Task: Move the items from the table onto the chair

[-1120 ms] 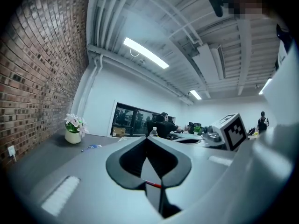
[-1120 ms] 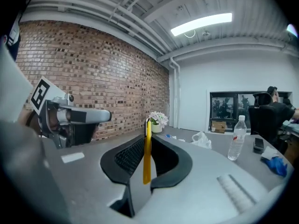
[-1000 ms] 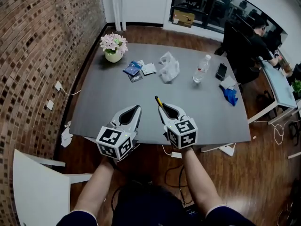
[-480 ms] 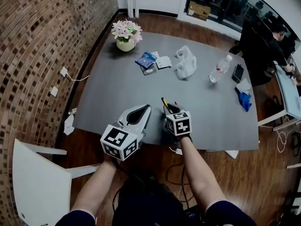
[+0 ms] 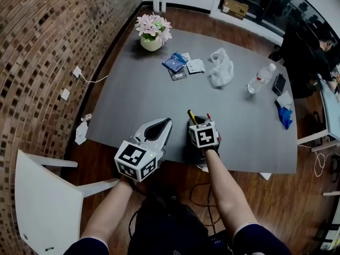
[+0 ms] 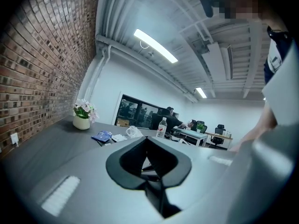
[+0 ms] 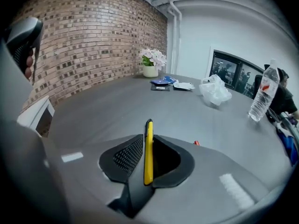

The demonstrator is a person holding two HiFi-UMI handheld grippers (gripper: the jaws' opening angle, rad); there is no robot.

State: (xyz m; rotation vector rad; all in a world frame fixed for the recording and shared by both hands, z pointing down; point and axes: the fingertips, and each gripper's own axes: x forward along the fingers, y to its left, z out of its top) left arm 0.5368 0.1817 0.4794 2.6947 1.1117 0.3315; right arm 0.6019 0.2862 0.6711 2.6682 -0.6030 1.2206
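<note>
Holding the yellow pen clamped between its jaws, the right gripper hangs over the near edge of the table. I think it should swing left and down to the white chair. The left gripper, its jaws together and empty, stands in the way. The flower pot, plastic bag and bottle wait at the far side.

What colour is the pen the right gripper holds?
Yellow pen, black tip; clearest in the right gripper view.

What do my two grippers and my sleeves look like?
The left gripper and right gripper have pale grey shells with black jaw pads. Each carries a white cube with black square markers. The arms are bare below short dark sleeves.
</note>
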